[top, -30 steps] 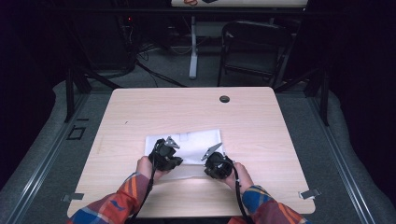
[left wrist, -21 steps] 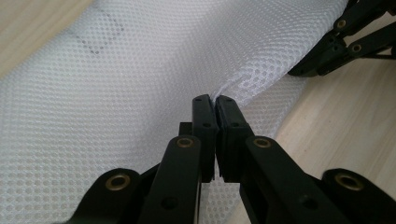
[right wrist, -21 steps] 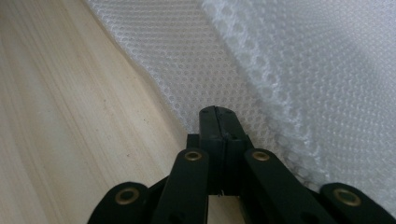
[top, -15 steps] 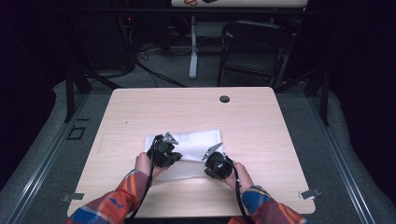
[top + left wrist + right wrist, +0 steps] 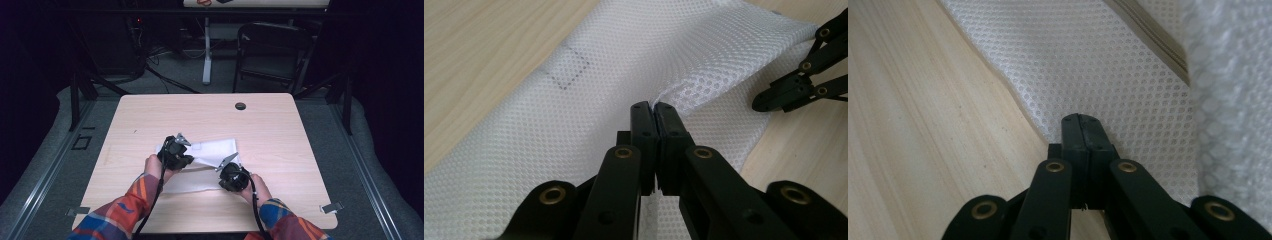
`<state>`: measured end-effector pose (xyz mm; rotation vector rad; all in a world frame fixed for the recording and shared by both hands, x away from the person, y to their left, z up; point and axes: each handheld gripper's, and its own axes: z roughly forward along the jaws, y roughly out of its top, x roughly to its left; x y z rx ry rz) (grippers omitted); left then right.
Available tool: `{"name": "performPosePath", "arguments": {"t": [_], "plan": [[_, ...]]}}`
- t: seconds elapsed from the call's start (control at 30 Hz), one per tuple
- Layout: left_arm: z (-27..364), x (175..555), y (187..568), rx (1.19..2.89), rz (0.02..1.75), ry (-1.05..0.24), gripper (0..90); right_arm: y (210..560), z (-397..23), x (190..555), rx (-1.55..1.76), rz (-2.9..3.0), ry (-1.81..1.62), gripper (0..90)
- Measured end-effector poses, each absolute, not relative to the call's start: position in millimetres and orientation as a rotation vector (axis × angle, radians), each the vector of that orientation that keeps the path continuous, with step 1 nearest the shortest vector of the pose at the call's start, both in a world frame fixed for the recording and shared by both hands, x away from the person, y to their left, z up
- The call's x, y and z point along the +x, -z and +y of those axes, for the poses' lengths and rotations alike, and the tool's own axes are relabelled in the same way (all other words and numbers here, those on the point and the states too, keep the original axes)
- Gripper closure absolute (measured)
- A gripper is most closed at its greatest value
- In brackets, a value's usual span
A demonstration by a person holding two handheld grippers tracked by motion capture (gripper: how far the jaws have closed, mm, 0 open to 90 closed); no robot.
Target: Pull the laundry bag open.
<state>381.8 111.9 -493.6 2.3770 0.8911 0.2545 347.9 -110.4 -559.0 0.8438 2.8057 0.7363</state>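
The room is dark all around; most of the light falls on the table (image 5: 280,130), which has a pale wood top with round corners; a small black round cap (image 5: 240,106) sits near the far edge of the tabletop, a bit right of the middle; two small silver clips stick out by the near edge, one (image 5: 77,211) at the left corner and one (image 5: 332,207) at the right corner; the floor (image 5: 45,170) is grey carpet; a dark folding chair (image 5: 267,60) stands behind the table; a white table leg (image 5: 207,50) stands next to it; black cables (image 5: 160,75) lie on the floor at the back.
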Motion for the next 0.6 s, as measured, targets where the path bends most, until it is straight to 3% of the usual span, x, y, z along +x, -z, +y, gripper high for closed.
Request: {"name": "performPosePath", "arguments": {"t": [0.6], "plan": [[116,414,469,2.389,0.926,-0.368,88.8,559,-110,347,0.864,2.800,-0.739,90.0]]}}
